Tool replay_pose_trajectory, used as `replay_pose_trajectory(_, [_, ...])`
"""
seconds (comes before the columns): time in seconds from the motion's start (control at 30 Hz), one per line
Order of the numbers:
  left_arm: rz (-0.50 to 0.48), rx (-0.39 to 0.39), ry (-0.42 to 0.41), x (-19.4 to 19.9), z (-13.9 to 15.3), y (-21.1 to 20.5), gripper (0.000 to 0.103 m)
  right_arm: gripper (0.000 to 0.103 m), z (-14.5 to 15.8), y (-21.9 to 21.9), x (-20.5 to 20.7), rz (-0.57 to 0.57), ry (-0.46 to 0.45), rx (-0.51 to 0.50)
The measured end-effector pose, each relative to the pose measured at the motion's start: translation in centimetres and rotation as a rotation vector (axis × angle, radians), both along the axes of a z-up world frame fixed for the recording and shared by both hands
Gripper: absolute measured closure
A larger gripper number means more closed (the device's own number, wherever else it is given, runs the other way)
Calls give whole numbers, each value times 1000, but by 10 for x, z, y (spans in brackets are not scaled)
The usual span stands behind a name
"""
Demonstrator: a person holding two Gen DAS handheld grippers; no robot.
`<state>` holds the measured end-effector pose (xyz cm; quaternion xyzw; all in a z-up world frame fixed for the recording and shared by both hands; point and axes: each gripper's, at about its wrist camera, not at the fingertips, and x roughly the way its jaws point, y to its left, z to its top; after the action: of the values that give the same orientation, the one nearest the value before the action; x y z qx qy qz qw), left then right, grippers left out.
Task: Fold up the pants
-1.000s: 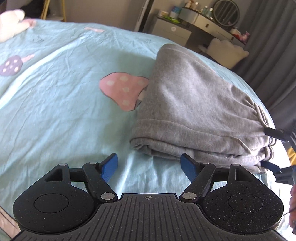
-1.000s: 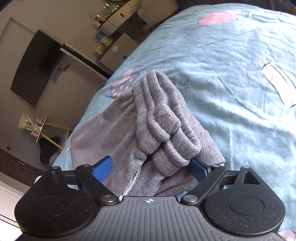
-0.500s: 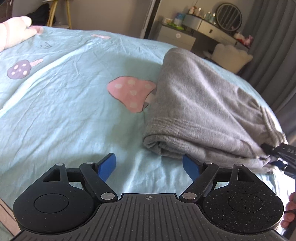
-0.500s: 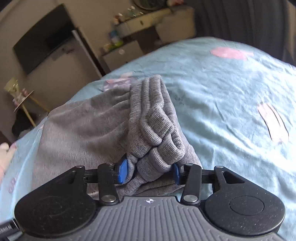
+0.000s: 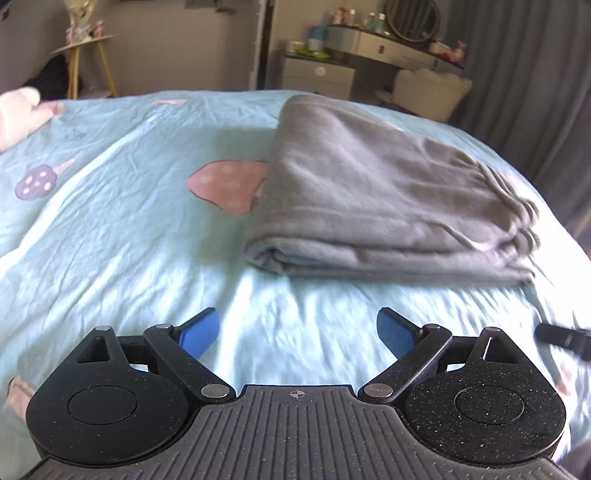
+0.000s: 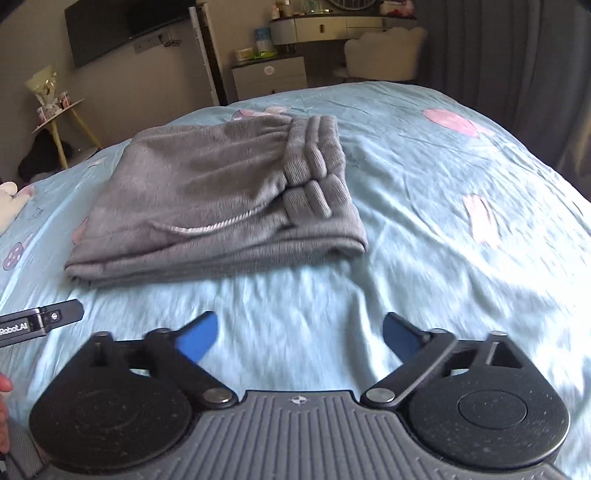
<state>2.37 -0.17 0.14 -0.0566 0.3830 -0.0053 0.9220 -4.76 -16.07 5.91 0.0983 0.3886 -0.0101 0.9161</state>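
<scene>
The grey pants lie folded into a compact stack on the light blue bedsheet. In the right wrist view the pants show their ribbed waistband and a white drawstring on the right side. My left gripper hovers over bare sheet in front of the stack, jaws opening, nothing between them. My right gripper is also short of the stack over bare sheet, jaws opening wide with nothing between them. A tip of the right gripper shows at the left wrist view's right edge.
The sheet has pink and purple mushroom prints. A pink plush toy lies at the far left. Beyond the bed stand a dresser, a white chair, grey curtains, a wall television and a small side table.
My right gripper let go of the waistband and pulled back from the pants, rolling level. My left gripper also drew back and opened wider. The stack now lies free on the bed.
</scene>
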Motion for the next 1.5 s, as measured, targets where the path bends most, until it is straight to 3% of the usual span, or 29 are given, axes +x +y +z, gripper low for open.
replay_pose_trajectory(0.13, [-40, 32, -19, -21, 12, -11, 1, 4, 28, 11, -16, -29, -56, -64])
replay_pose_trajectory(0.33, [-33, 15, -56, -41, 27, -11, 1, 4, 41, 47, -16, 14, -16, -220])
replay_pose_trajectory(0.5, [-26, 18, -92, -49, 33, -8, 1, 4, 46, 65, -28, 86, -90, -161])
replay_pose_trajectory(0.67, [0, 12, -93, -45, 29, -6, 1, 4, 53, 73, -24, 64, -113, -184])
replay_pose_trajectory(0.97, [5, 8, -103, -39, 23, -6, 1, 4, 44, 74, -20, 86, -138, -243])
replay_pose_trajectory(1.5, [-7, -2, -99, -35, 20, -8, 1, 4, 38, 75, -14, 106, -126, -240])
